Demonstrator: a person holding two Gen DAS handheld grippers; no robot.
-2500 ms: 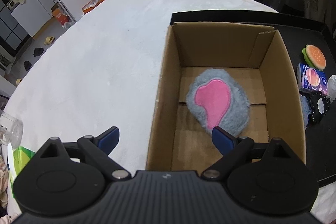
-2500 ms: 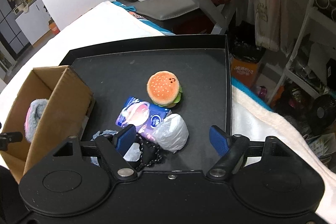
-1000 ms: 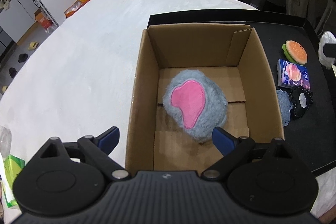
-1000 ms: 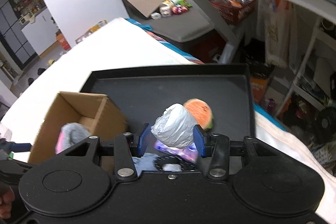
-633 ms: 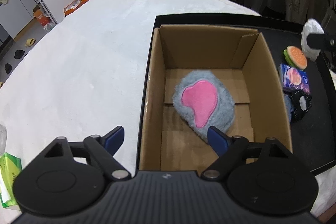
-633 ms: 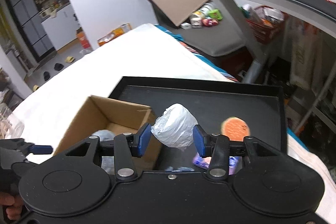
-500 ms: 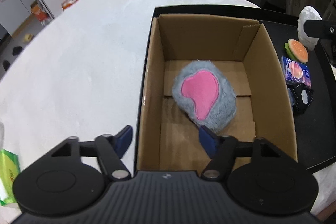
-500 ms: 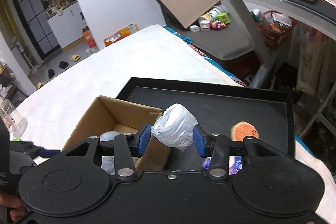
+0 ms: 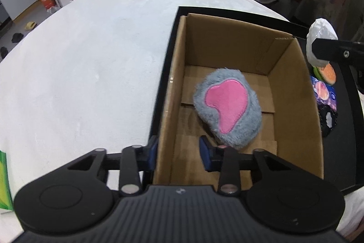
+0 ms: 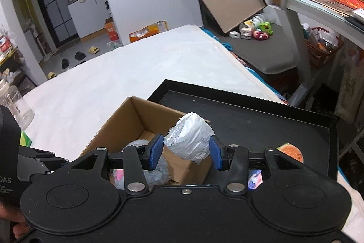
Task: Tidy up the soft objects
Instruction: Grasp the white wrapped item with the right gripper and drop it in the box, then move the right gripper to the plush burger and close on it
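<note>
The right tongs (image 10: 186,153) clench a white bundle (image 10: 190,138), a rounded lump wrapped in crinkled, shiny plastic film, pressed between both blue pads; it hangs in the air over the far right corner of the box (image 10: 136,120); from the left wrist view the same bundle (image 9: 320,38) shows beyond the box's right wall, partly behind the dark finger that holds it.

The left tongs (image 9: 178,152) straddle the near left wall of the box (image 9: 293,106), one pad outside and one inside; their jaws have just been closing, with that cardboard wall between them, though whether the pads press it yet I cannot tell, since the inner pad seems to stand a little off the wall.

The box is open-topped brown cardboard, standing on a black tray (image 10: 261,120) that lies on a white bench (image 9: 91,60); inside it lies a grey plush (image 9: 227,106), fluffy, with a pink patch on top, resting on the box floor toward the middle.

On the tray, right of the box, lie a burger toy (image 9: 327,73), a blue packet (image 9: 324,95) and a black frilly thing (image 9: 328,120), close together in a row.
</note>
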